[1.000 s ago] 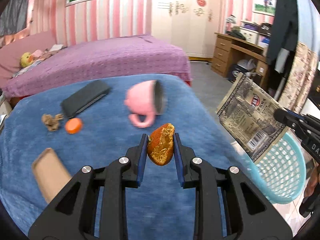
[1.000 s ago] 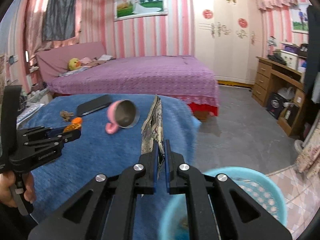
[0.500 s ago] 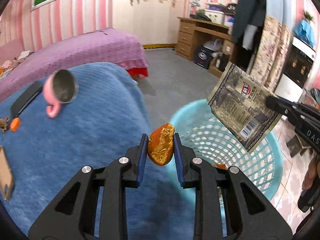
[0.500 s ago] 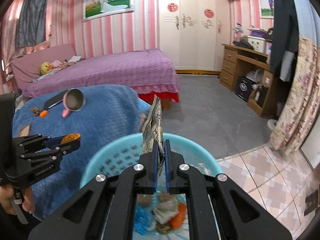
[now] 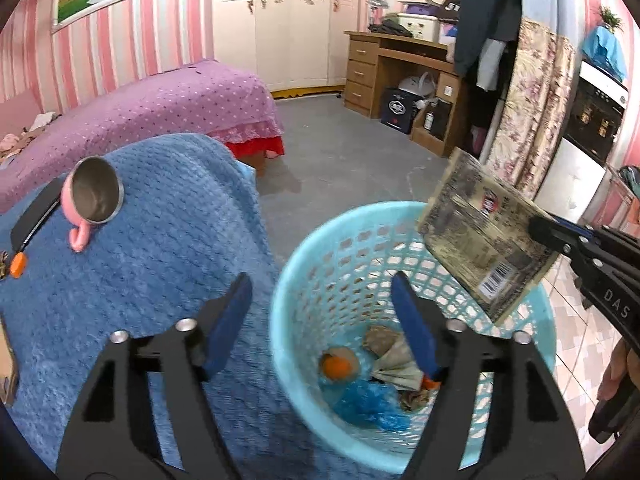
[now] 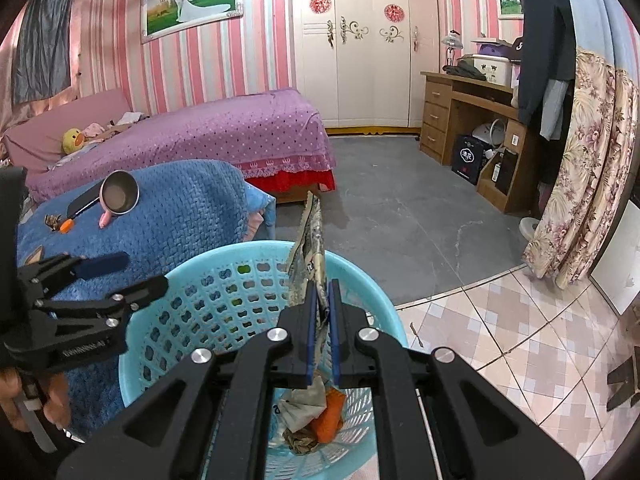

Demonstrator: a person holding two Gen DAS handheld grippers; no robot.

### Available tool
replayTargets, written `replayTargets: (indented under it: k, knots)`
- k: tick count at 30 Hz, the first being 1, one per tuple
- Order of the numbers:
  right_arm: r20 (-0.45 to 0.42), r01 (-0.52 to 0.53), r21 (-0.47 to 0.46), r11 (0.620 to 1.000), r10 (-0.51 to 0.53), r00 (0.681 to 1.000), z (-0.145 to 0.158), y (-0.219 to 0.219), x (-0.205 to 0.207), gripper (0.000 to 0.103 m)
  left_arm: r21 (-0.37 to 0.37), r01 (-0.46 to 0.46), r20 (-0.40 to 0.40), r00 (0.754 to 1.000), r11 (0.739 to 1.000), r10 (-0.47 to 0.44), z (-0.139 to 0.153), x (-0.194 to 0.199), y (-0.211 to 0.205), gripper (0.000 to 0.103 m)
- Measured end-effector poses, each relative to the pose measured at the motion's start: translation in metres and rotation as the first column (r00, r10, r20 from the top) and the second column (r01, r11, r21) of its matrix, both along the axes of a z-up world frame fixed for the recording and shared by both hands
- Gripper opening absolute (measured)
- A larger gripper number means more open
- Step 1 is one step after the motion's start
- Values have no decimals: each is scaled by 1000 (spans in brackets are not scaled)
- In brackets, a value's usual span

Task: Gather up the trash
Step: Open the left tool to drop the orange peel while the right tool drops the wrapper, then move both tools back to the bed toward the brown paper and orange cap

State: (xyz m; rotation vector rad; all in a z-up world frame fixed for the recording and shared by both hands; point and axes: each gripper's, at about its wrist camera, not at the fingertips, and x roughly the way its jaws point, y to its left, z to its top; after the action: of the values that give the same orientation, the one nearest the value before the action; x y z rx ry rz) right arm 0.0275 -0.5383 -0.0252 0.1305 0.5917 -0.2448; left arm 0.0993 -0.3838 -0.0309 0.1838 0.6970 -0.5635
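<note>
left gripper (image 5: 320, 320) just opened (empty), wrapper (image 5: 480, 240) pinched over basket (image 5: 304, 280)

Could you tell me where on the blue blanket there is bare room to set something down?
The blanket is bare from the pink cup across to the basket. It is crowded at the far left, around the black case and orange cap.

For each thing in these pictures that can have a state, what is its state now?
left gripper: open, nothing between the jaws, above the basket; jaws just opened
right gripper: shut on the flat snack packet, over the basket
blue basket: upright, holds trash
orange peel: lying in the basket
pink cup: tipped on its side on the blue blanket
</note>
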Motion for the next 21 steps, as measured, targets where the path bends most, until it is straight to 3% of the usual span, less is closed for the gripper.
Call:
replayTargets:
  k: [6, 13, 15, 17, 21]
  knots:
    - [-12, -4, 20, 1000, 4, 1000, -6, 0, 3, 6, -13, -75, 37, 996, 997, 76, 11, 10, 28, 90]
    - [-54, 10, 31, 999, -9, 999, -18, 3, 17, 8, -12, -145, 61, 987, 989, 146, 17, 19, 60, 92]
    - [-67, 24, 24, 999, -23, 997, -20, 6, 21, 20, -21, -164, 59, 985, 986, 165, 20, 22, 72, 92]
    - [-73, 39, 15, 999, -38, 997, -21, 9, 25, 66, -23, -176, 65, 982, 984, 177, 22, 23, 82, 93]
    - [-83, 44, 2, 999, -43, 996, -18, 17, 35, 69, -2, -196, 108, 975, 981, 195, 27, 21, 104, 95]
